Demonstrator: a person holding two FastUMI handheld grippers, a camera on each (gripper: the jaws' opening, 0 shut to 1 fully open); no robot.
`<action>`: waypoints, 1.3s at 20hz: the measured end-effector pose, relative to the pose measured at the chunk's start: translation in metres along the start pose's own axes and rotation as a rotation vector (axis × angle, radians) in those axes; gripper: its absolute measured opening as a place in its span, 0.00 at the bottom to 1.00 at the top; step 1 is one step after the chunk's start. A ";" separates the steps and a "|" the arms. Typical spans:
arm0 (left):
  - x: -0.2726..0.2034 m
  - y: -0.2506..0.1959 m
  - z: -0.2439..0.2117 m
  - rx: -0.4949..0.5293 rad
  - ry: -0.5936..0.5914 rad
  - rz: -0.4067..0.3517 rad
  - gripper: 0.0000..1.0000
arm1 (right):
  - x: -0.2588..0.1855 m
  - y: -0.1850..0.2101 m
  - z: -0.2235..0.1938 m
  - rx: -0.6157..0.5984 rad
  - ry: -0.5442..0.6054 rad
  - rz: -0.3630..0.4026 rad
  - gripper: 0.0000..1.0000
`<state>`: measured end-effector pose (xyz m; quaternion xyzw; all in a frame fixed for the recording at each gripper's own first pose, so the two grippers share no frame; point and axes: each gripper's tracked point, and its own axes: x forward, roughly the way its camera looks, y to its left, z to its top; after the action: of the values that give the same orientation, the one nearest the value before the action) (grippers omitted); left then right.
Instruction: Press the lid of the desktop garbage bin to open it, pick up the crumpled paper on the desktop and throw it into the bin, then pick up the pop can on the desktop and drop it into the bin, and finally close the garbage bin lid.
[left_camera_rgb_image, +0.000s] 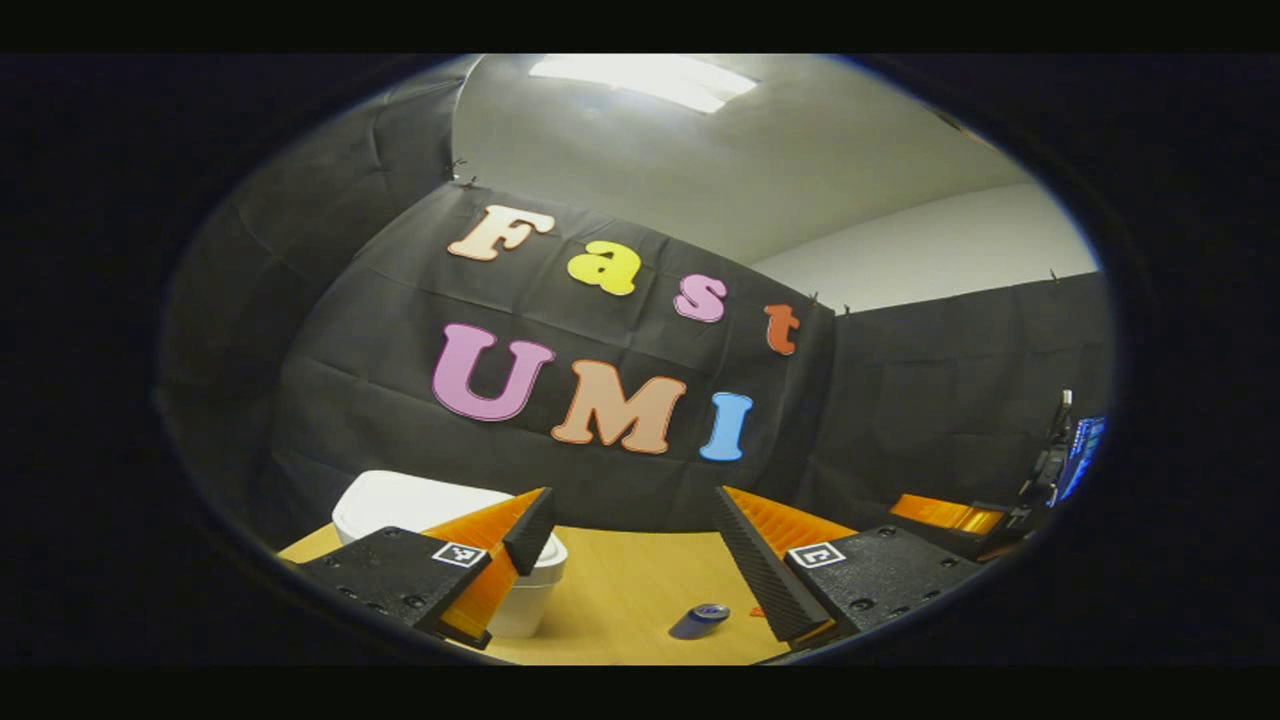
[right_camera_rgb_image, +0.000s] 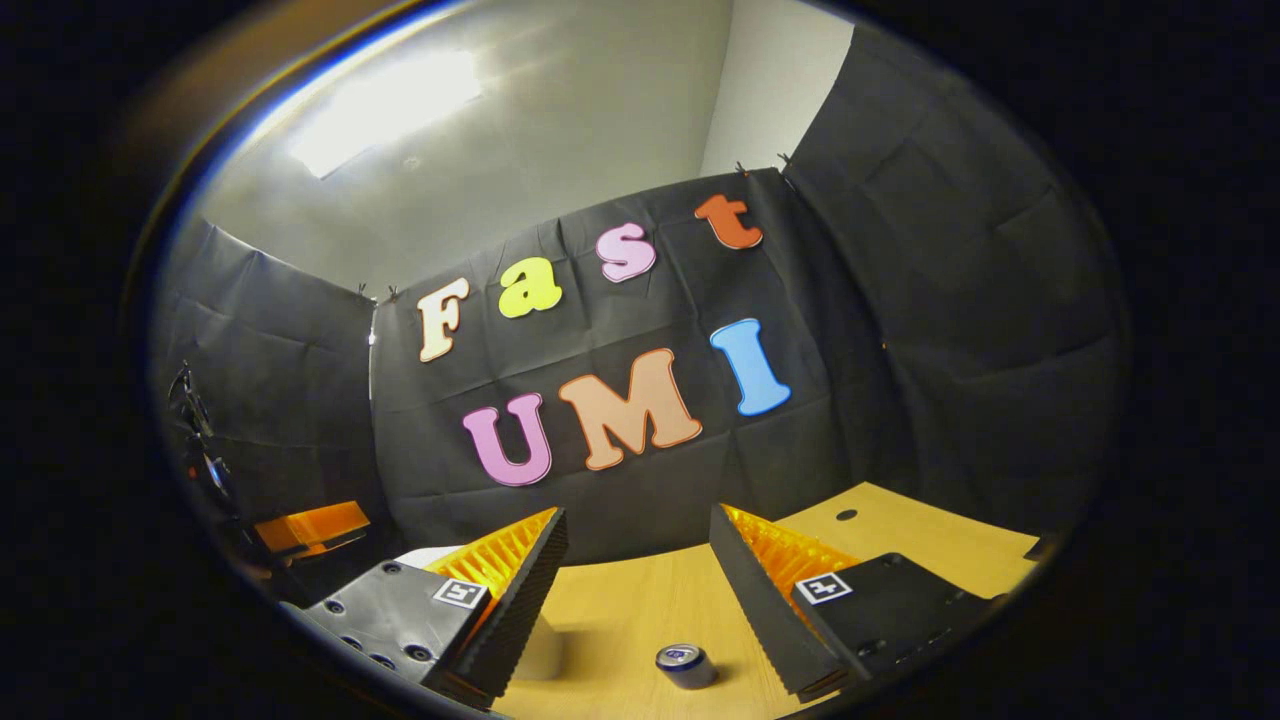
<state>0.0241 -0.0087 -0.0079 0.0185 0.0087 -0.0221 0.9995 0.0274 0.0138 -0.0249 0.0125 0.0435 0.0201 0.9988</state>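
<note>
In the left gripper view the left tongs stand spread, pinching nothing, above the bench. The white bin sits lower left (lid down), partly behind one finger. The pop can lies on its side bottom centre. In the right gripper view the right tongs also gape, the can lying between them.

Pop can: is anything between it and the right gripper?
Nothing visible. In the right gripper view the pop can lies on its side on bare desktop, just ahead of the open right gripper, between its fingers' lines.
</note>
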 end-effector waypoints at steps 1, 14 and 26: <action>0.002 0.001 0.000 -0.001 -0.001 0.007 0.93 | 0.000 0.001 -0.001 -0.003 0.008 0.002 0.95; 0.022 -0.009 -0.009 -0.063 0.022 -0.043 0.93 | -0.004 -0.013 -0.002 -0.038 0.006 -0.076 0.95; 0.011 0.052 -0.002 -0.180 0.014 0.173 0.93 | 0.007 0.003 -0.027 -0.030 0.093 -0.015 0.95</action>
<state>0.0377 0.0428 -0.0084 -0.0702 0.0160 0.0652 0.9953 0.0321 0.0177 -0.0521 -0.0039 0.0896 0.0140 0.9959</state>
